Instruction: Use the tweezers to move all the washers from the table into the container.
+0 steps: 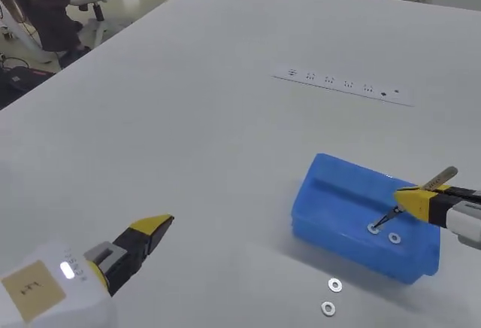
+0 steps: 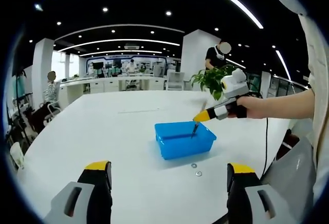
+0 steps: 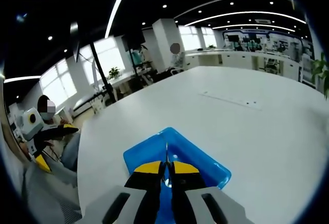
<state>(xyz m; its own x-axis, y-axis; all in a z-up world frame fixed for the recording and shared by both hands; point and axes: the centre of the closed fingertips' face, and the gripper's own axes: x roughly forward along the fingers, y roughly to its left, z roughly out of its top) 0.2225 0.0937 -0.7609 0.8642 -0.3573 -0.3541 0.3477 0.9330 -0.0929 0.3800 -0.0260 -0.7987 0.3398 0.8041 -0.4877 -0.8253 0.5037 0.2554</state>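
Tweezers (image 1: 386,219), pinched by the right gripper (image 1: 406,196), reach a washer (image 1: 373,228) inside the container (image 1: 338,185); left gripper (image 2: 169,168), well apart from it, has jaws wide.

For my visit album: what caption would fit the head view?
Right gripper holds tweezers inside the blue container beside two washers; two more washers lie on the table.

The head view looks forward and down across the white surface (image 1: 188,132), with the blue container (image 1: 361,215) near at the lower right. The left gripper view sits low at the near left and faces right toward the container from well apart. The right gripper view hangs just above the container, facing left across the surface. All three views share the container.
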